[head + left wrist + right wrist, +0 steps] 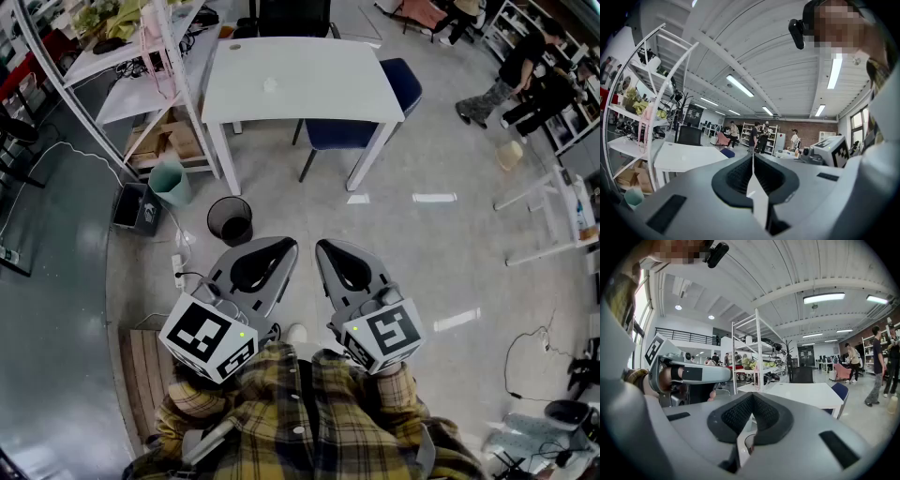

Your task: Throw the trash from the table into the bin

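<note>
Left gripper (277,249) and right gripper (328,249) are closed, both empty. The small pale trash (271,85) mid-table (328,94) looks light and crushable, so pinch gently across its middle.

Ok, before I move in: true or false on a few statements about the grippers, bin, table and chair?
1. The left gripper and the right gripper are both shut and empty. True.
2. The black bin stands on the white table. False: it stands on the floor, in front of the table.
3. A small pale scrap lies on the table. True.
4. The blue chair stands well clear of the table. False: it is tucked under the table's right side.
</note>
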`<state>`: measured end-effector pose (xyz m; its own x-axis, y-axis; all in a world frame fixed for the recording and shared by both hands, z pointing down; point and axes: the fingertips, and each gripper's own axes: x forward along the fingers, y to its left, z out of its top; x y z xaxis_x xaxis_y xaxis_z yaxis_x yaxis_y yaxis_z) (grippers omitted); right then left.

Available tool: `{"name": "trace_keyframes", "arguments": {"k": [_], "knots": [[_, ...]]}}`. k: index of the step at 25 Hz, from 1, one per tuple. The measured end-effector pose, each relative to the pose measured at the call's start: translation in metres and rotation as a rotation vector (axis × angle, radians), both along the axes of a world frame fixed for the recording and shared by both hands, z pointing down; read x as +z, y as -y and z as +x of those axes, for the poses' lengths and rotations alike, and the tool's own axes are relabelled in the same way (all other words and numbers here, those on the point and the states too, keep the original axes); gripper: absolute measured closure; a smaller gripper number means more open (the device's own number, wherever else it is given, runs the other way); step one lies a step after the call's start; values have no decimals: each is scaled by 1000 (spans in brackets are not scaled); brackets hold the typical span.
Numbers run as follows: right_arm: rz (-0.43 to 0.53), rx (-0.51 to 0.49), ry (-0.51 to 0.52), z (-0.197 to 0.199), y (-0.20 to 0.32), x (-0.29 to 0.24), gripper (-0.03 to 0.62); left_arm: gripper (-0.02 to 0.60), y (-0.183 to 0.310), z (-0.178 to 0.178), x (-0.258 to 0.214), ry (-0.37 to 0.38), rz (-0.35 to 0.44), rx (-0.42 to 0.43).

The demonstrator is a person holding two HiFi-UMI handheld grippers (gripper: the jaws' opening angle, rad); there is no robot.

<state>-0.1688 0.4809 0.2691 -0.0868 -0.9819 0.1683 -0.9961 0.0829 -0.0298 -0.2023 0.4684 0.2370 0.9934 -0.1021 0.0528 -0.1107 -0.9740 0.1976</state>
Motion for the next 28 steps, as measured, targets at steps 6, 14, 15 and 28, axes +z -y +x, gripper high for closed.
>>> {"name": "trace_keyframes", "arguments": {"k": [6,14,15,28], "knots": [[27,22,4,12,-14,0,595,561,-12,5,0,-2,-5,-9],[25,16,25,26,-47,5,595,561,-42,12,-2,-2,20,-21],[28,17,32,28,-49,5,595,561,-45,14,-2,1,25,-22],[-2,33,68,66,-15,30,595,561,-2,46,20,16,-11,-32]]}}
